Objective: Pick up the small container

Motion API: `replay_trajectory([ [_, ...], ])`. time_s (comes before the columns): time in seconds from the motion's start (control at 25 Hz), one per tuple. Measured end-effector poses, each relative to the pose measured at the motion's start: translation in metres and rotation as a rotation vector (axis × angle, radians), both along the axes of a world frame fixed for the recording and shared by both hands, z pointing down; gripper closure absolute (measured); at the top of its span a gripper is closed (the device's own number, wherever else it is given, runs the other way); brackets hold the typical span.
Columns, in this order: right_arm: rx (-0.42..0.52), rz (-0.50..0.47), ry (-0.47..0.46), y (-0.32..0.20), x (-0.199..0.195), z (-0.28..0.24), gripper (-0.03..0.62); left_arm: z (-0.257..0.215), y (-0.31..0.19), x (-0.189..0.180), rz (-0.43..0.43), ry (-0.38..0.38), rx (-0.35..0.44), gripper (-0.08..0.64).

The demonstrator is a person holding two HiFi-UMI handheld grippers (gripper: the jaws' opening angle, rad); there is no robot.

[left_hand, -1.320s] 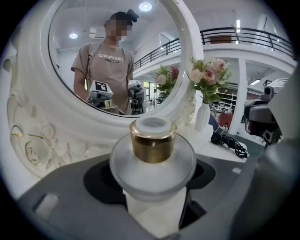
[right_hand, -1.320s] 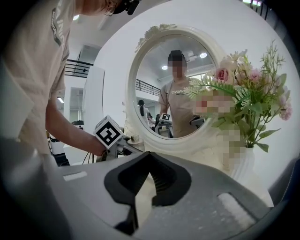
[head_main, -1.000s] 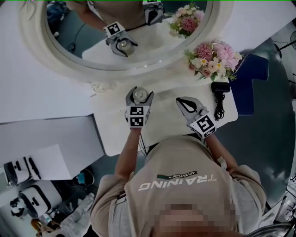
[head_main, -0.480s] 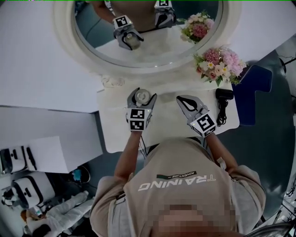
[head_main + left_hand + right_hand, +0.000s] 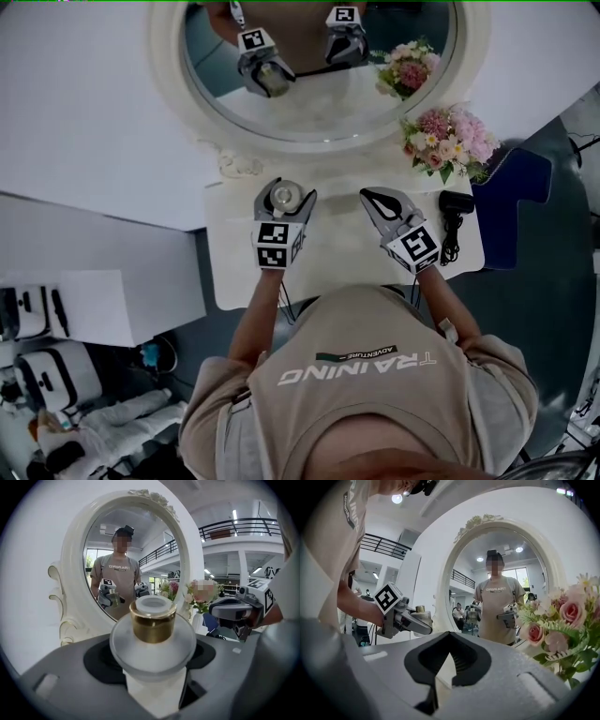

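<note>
Gripping small container [image 5: 153,641], left claw [image 5: 288,186] (shirt [image 5: 366,375] reads "TRAINING").

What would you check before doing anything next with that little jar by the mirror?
1. Is the small container gripped between the left gripper jaws: ok.
2. Is the small container upright: ok.
3. Is the right gripper empty, jaws together: ok.
4. Is the small container apart from the mirror frame: ok.
5. Is the small container lifted off the table: cannot tell.
</note>
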State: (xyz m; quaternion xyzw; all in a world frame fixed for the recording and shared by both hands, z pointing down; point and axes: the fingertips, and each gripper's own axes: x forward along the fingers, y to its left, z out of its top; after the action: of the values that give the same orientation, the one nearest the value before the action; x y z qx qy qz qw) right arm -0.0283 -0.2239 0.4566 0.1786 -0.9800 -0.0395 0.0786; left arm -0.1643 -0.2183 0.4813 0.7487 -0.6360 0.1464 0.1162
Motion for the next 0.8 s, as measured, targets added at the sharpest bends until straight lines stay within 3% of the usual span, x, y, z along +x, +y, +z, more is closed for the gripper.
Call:
replay_trajectory([
  [0.8,0.111,0.011,-0.027,-0.002,0.001,-0.052,0.590,-0.062,0.000,-0.001,0.022,0.008,0.102,0.206],
])
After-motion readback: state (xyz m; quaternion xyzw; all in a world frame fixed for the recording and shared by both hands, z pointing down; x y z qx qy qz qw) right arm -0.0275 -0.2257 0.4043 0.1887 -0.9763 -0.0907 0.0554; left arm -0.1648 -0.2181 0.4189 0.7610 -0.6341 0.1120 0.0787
